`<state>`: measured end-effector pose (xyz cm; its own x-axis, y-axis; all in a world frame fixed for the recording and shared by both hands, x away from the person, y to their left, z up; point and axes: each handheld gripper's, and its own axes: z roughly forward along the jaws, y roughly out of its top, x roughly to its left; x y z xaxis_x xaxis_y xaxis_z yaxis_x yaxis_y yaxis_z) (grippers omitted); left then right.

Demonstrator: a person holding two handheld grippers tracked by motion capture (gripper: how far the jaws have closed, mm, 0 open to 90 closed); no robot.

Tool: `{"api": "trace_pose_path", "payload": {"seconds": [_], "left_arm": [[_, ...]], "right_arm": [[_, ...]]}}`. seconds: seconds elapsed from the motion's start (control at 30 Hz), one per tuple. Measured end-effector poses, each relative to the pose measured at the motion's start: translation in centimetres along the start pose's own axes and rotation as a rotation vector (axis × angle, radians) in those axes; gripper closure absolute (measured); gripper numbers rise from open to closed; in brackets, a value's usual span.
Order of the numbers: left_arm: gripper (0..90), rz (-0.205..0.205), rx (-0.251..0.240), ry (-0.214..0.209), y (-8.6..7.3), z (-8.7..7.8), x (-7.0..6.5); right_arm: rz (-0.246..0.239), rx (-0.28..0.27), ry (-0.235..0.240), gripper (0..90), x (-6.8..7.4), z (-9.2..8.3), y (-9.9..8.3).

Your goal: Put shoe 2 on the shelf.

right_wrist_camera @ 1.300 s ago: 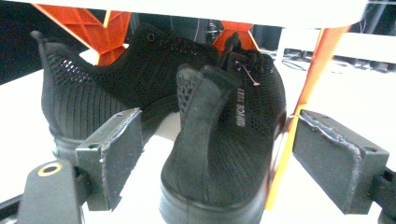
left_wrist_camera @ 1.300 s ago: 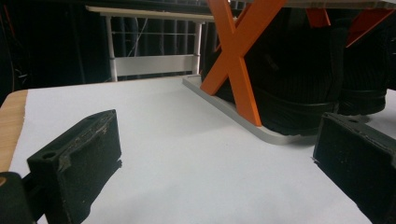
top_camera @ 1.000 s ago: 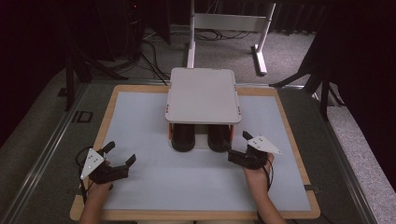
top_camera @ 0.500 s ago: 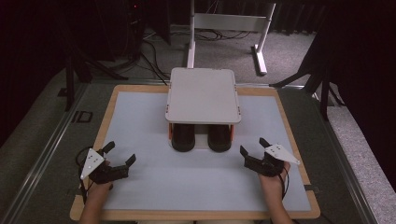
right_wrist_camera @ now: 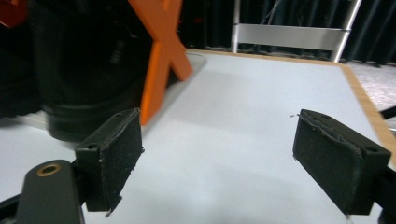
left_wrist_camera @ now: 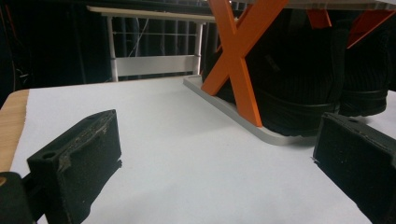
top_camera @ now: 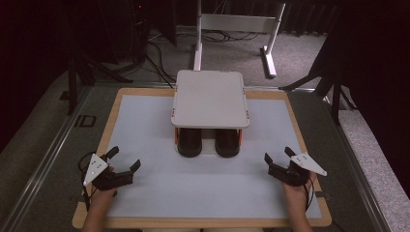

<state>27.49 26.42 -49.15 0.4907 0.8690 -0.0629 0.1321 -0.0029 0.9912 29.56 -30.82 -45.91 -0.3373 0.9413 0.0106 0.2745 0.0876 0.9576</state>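
Evidently the right gripper [top_camera: 279,159] has drawn back from the two black shoes [top_camera: 208,143] under the small rack [top_camera: 210,99]; both it and the left gripper [top_camera: 124,160] stand apart, empty, suggesting the shoes are placed.

Two black shoes [top_camera: 208,141] sit side by side on the lower shelf of my small rack [top_camera: 211,99], toes pointing toward me, under its grey top
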Motion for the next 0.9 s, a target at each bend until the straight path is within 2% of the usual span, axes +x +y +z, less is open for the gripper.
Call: {"api": "trace_pose_path", "payload": {"seconds": [0.37, 0.43, 0.47, 0.73, 0.9], "left_arm": [[1.2, 0.001, -0.002, 0.002, 0.0, 0.0, 0.0], [1.2, -0.001, -0.002, 0.002, 0.0, 0.0, 0.0], [1.2, 0.000, -0.003, 0.002, 0.0, 0.0, 0.0], [1.2, 0.002, -0.005, 0.003, 0.0, 0.0, 0.0], [1.2, 0.002, -0.007, 0.003, 0.0, -0.1, 0.0]], "right_arm": [[0.000, 0.030, -0.070, 14.3, -1.8, -1.2, -0.5], [-0.003, 0.038, -0.084, 14.3, -2.1, -1.4, -0.7], [-0.025, 0.053, -0.101, 14.3, -2.3, -1.5, -0.9], [-0.047, 0.075, -0.118, 14.3, -3.1, -2.0, -1.5], [-0.043, 0.059, -0.124, 14.3, -3.5, -2.1, -1.5]]}}
